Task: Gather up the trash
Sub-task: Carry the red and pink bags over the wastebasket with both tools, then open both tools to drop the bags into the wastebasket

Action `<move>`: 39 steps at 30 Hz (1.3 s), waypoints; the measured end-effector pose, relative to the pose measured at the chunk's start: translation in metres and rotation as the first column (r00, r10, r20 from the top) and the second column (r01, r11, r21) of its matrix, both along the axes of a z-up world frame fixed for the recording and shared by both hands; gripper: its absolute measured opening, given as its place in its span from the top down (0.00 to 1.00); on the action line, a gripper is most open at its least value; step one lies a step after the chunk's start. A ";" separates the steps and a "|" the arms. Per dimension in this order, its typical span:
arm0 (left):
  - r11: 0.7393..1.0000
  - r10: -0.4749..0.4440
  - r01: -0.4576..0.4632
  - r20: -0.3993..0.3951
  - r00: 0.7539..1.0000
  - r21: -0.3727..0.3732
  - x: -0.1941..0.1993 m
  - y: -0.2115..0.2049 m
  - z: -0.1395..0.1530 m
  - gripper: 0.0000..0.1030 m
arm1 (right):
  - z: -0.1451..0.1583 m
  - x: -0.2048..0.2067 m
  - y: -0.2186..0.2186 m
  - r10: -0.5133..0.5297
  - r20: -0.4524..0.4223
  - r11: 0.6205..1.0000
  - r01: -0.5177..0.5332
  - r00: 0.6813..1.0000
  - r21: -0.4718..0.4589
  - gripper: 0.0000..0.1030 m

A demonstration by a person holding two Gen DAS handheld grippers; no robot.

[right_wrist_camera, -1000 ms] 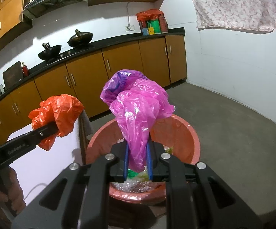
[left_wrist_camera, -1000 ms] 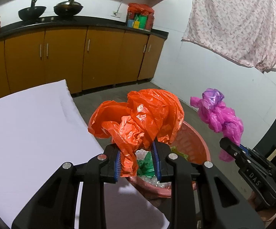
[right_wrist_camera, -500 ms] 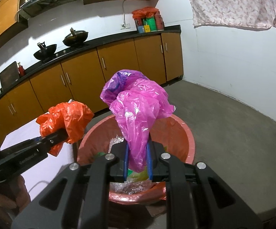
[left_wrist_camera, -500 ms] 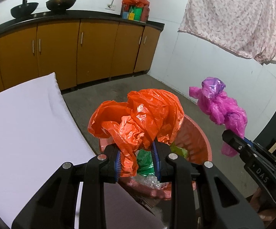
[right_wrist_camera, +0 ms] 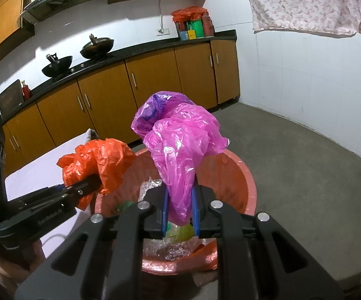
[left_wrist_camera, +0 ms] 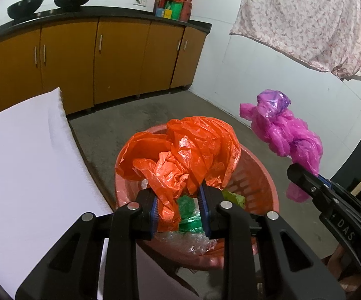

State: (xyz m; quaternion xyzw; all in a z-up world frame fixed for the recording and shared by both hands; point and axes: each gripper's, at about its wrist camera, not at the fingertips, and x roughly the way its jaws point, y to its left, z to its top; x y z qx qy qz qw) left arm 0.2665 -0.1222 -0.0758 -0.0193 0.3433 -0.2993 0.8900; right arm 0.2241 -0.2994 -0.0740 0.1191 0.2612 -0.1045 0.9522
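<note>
Two tongs hover over a red basket point(left_wrist_camera: 260, 175) on the floor: left tongs point(left_wrist_camera: 179, 206) clamp an orange bag point(left_wrist_camera: 188, 155), right tongs point(right_wrist_camera: 180, 212) a pink bag point(right_wrist_camera: 180, 145). Other wrappers already lie inside; both bags await dropping.

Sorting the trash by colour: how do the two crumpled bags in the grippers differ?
The orange bag sits in the left gripper; the pink bag in the right gripper. Only the pink bag shows a purple patch on top. Both are crumpled plastic, clamped, above the red basket.
</note>
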 end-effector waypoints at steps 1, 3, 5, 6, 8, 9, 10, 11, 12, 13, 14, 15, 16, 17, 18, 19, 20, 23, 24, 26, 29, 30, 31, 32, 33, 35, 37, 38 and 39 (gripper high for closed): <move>1.000 -0.002 0.002 -0.002 1.000 0.000 0.002 0.000 0.000 0.74 | 0.000 0.001 0.000 0.000 0.001 1.000 0.000 1.000 0.000 0.84; 1.000 -0.009 0.009 -0.008 1.000 -0.008 0.005 -0.001 -0.001 0.74 | 0.000 0.002 -0.001 -0.002 0.003 1.000 0.002 1.000 0.002 0.84; 1.000 -0.024 0.023 -0.025 0.999 -0.015 0.008 -0.005 -0.002 0.70 | 0.001 0.004 -0.004 -0.002 0.010 1.000 0.002 1.000 0.005 0.83; 1.000 -0.018 0.018 -0.029 0.999 -0.011 0.009 -0.006 -0.004 0.66 | 0.001 0.005 -0.006 0.000 0.014 1.000 0.000 1.000 0.011 0.80; 1.000 -0.011 0.010 -0.043 0.999 -0.014 0.011 -0.004 -0.008 0.48 | 0.001 0.007 -0.009 -0.007 0.016 1.000 0.007 1.000 0.026 0.77; 1.000 -0.002 0.002 -0.050 0.999 -0.019 0.012 -0.002 -0.010 0.46 | 0.001 0.006 -0.011 -0.008 0.016 0.999 0.007 1.000 0.033 0.71; 1.000 0.003 -0.004 -0.054 0.999 -0.023 0.012 0.000 -0.011 0.42 | 0.000 0.004 -0.012 -0.013 0.018 0.999 0.013 1.000 0.034 0.66; 1.000 0.013 -0.014 -0.060 0.998 -0.021 0.012 0.004 -0.013 0.41 | 0.000 0.002 -0.013 -0.018 0.020 0.999 0.017 1.000 0.032 0.64; 1.000 0.023 -0.024 -0.066 0.998 -0.015 0.013 0.008 -0.015 0.41 | 0.000 -0.001 -0.014 -0.023 0.018 0.999 0.022 1.000 0.027 0.61; 0.999 0.029 -0.030 -0.070 0.997 -0.014 0.012 0.011 -0.016 0.41 | -0.001 -0.003 -0.015 -0.026 0.016 0.999 0.026 1.000 0.024 0.59; 0.999 0.039 -0.040 -0.075 0.996 -0.015 0.012 0.016 -0.016 0.41 | -0.002 -0.005 -0.016 -0.030 0.014 0.999 0.030 0.999 0.024 0.57; 0.999 0.048 -0.050 -0.076 0.996 -0.018 0.010 0.022 -0.015 0.40 | -0.002 -0.008 -0.018 -0.035 0.013 0.999 0.035 0.999 0.025 0.53; 0.998 0.056 -0.057 -0.071 0.996 -0.018 0.008 0.026 -0.014 0.36 | -0.002 -0.012 -0.019 -0.041 0.014 0.999 0.040 0.999 0.027 0.48; 0.997 0.071 -0.072 -0.057 0.996 -0.016 0.005 0.032 -0.011 0.32 | -0.002 -0.015 -0.020 -0.044 0.016 0.999 0.044 0.999 0.029 0.45; 0.996 0.083 -0.084 -0.042 0.996 -0.015 0.001 0.038 -0.008 0.30 | -0.001 -0.018 -0.020 -0.045 0.019 0.999 0.045 0.999 0.029 0.39; 0.995 0.098 -0.099 -0.018 0.995 -0.012 -0.005 0.045 -0.004 0.26 | 0.000 -0.023 -0.019 -0.046 0.026 0.999 0.045 0.999 0.026 0.35; 0.994 0.108 -0.108 -0.003 0.994 -0.010 -0.009 0.050 -0.001 0.22 | 0.002 -0.027 -0.018 -0.046 0.031 0.999 0.046 0.998 0.020 0.33; 0.990 0.140 -0.140 0.062 0.988 0.001 -0.026 0.067 0.010 0.13 | 0.009 -0.042 -0.010 -0.049 0.058 0.998 0.051 0.997 -0.029 0.22; 0.988 0.151 -0.152 0.083 0.985 0.006 -0.032 0.073 0.015 0.11 | 0.012 -0.047 -0.006 -0.050 0.069 0.997 0.053 0.996 -0.048 0.19; 0.984 0.177 -0.180 0.130 0.976 0.015 -0.047 0.086 0.023 0.07 | 0.017 -0.056 0.001 -0.050 0.085 0.995 0.057 0.995 -0.080 0.15; 0.973 0.221 -0.231 0.191 0.956 0.029 -0.067 0.103 0.037 0.04 | 0.027 -0.073 0.013 -0.040 0.109 0.993 0.051 0.993 -0.103 0.12; 0.967 0.242 -0.254 0.213 0.947 0.031 -0.076 0.111 0.042 0.03 | 0.030 -0.077 0.015 -0.039 0.116 0.993 0.051 0.992 -0.105 0.10; 0.963 0.255 -0.269 0.227 0.940 0.030 -0.081 0.115 0.045 0.02 | 0.034 -0.082 0.018 -0.037 0.126 0.993 0.050 0.991 -0.106 0.09; 0.956 0.277 -0.291 0.245 0.929 0.026 -0.090 0.122 0.051 0.02 | 0.038 -0.088 0.022 -0.032 0.136 0.993 0.047 0.990 -0.105 0.08; 0.952 0.290 -0.305 0.254 0.923 0.022 -0.096 0.128 0.054 0.02 | 0.040 -0.094 0.024 -0.029 0.144 0.994 0.044 0.989 -0.103 0.08; 0.941 0.321 -0.337 0.269 0.908 0.014 -0.110 0.140 0.061 0.02 | 0.046 -0.106 0.033 -0.023 0.157 0.994 0.040 0.987 -0.106 0.07; 0.934 0.343 -0.358 0.277 0.898 0.005 -0.122 0.149 0.066 0.02 | 0.052 -0.113 0.040 -0.016 0.167 0.993 0.035 0.986 -0.113 0.07; 0.929 0.355 -0.370 0.284 0.891 0.002 -0.129 0.154 0.069 0.02 | 0.056 -0.119 0.045 -0.009 0.173 0.993 0.030 0.985 -0.118 0.07; 0.925 0.363 -0.379 0.290 0.886 0.001 -0.134 0.157 0.071 0.02 | 0.059 -0.123 0.049 -0.005 0.179 0.992 0.027 0.984 -0.122 0.06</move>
